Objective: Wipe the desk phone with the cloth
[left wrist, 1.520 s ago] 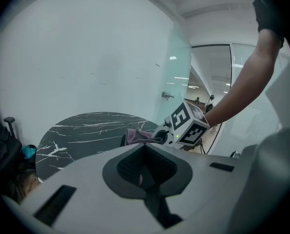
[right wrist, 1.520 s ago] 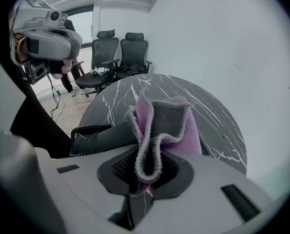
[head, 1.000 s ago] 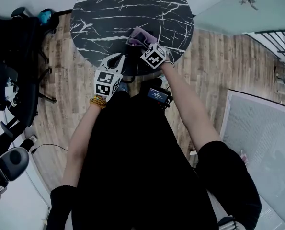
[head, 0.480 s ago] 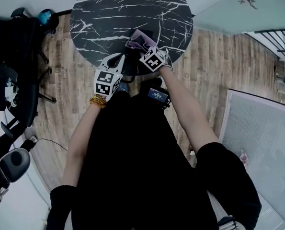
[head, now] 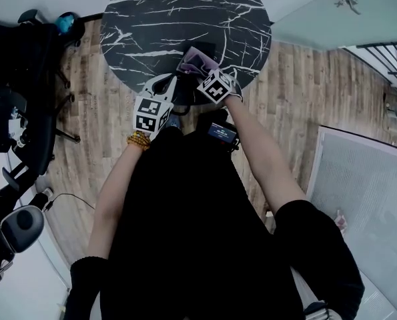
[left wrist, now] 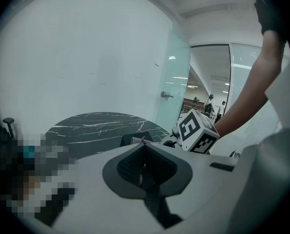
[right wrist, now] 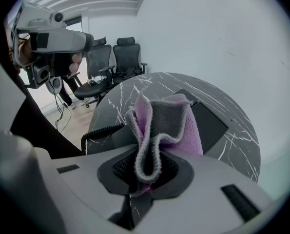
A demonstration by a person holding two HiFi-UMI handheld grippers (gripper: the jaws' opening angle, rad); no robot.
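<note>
Nearest, in the right gripper view: right tool [right wrist: 144, 173] clamped on a folded pink-and-grey fleece cloth [right wrist: 166, 123], folds standing up out of the jaws. Just beyond and beneath the cloth, a flat black desk phone [right wrist: 210, 123] at the near rim of the round black white-veined marble tabletop [right wrist: 242, 145]. Long axis roughly from rim toward the middle. Coiled black cord [right wrist: 100, 129] off to the left. Farther back, black office chairs [right wrist: 123, 62].

In the left gripper view: left tool [left wrist: 144, 165] with jaws pressed together on nothing, phone mostly hidden behind it.

Only from the head view: both tools side by side at the near rim.

Against a second ago: right tool and cloth drawn slightly back toward the rim, left tool about where it was.
</note>
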